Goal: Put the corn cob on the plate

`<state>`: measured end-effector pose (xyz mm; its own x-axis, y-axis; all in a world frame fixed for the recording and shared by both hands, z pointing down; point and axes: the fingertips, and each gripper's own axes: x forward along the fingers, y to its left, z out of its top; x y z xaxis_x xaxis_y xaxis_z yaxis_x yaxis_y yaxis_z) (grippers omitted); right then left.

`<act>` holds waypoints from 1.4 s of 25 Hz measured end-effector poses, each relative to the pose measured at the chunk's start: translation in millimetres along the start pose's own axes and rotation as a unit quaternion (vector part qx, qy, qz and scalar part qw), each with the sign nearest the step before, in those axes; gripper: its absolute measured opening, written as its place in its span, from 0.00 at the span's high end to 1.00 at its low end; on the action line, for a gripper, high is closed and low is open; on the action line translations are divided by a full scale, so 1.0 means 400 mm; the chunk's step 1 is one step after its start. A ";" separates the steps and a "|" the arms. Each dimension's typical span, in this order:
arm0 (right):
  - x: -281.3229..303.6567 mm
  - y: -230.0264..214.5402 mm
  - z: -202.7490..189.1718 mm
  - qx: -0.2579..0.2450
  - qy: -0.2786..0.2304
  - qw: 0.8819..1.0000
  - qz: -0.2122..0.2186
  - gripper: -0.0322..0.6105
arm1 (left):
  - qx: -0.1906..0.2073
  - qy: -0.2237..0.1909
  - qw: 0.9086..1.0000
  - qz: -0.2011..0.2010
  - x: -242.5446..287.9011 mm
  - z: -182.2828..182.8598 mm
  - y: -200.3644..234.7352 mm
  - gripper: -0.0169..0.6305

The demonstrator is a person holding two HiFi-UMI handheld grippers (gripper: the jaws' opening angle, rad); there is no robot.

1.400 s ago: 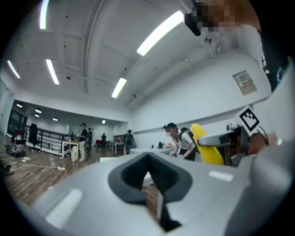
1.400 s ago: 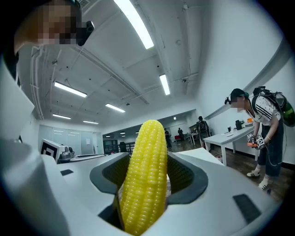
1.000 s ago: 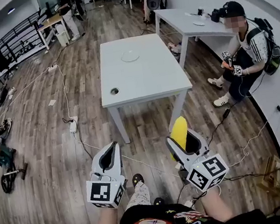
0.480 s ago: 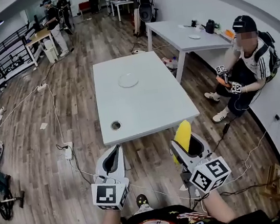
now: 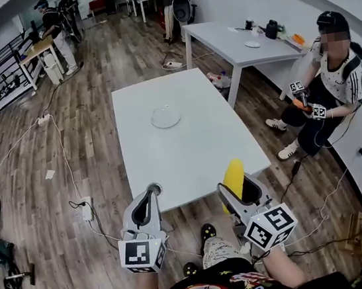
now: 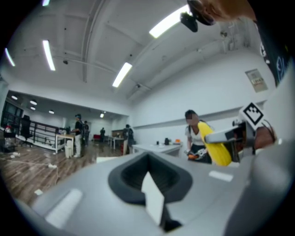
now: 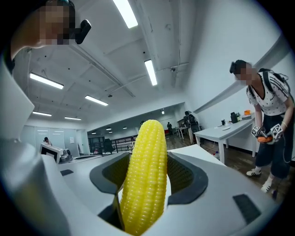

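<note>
– yellow corn point(image 7: 145, 175) is still clamped upright in your right gripper point(image 5: 240, 185). both jaws press on its sides and the tip pokes above them. no slip since a second ago.
– your left gripper point(image 5: 149, 197) is as before too: jaws together, nothing between them, riding beside the right one.
– what's changed is the ground under you. a second ago you had open floor point(image 5: 57, 211) ahead of both grippers. now the near edge of the table point(image 5: 196, 158) sits just past your jaw tips.
– so you've walked up to it. the carry looks about done, i'd say.
– the plate point(image 5: 165, 116) has come nearer as well, but it's still well up the table, around the middle. it lies ahead between your two grippers, closer to the left one's line. it's clear glass on white, so easy to lose.
– then the corn isn't over it yet. you'll likely need a forward reach with the right, angled left, before you lower and let go.
– keep the cob low when you release, i'd guess. it's round and could roll off a shallow plate.
– farther out, the person point(image 5: 335, 79) by the right wall is well apart from your path. so is the second table point(image 5: 232, 33) behind.
</note>
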<state>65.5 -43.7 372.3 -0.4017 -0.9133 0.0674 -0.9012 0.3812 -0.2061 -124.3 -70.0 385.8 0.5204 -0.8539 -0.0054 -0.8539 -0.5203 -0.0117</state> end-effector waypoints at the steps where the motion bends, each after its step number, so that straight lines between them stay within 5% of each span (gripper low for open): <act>1: 0.035 -0.024 0.006 0.000 0.002 1.000 0.003 0.55 | -0.002 -0.002 1.000 0.004 0.037 0.000 0.015 0.99; 10: 0.373 -0.240 0.058 -0.001 0.022 0.999 0.049 0.55 | 0.002 0.000 0.999 0.033 0.386 0.005 0.113 0.99; 15: 0.534 -0.323 0.059 -0.042 0.050 0.993 0.101 0.55 | 0.007 0.013 0.999 0.046 0.532 -0.007 0.133 0.99; 23: 0.780 -0.360 -0.015 -0.035 0.126 0.982 0.133 0.55 | -0.002 0.031 0.998 0.060 0.634 -0.061 0.211 0.99; 29: 0.940 -0.379 -0.055 -0.021 0.166 0.979 0.116 0.55 | -0.010 0.025 0.998 0.051 0.713 -0.069 0.272 0.99; 35: 1.119 -0.385 -0.176 -0.025 0.245 0.963 0.107 0.55 | -0.040 0.022 0.997 0.056 0.745 -0.081 0.345 0.99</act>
<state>13.0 -501.1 502.9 -0.5962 -0.6410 0.4833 -0.7913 0.5707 -0.2193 -87.1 -396.6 415.0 0.4228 -0.9052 0.0425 -0.9053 -0.4197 0.0655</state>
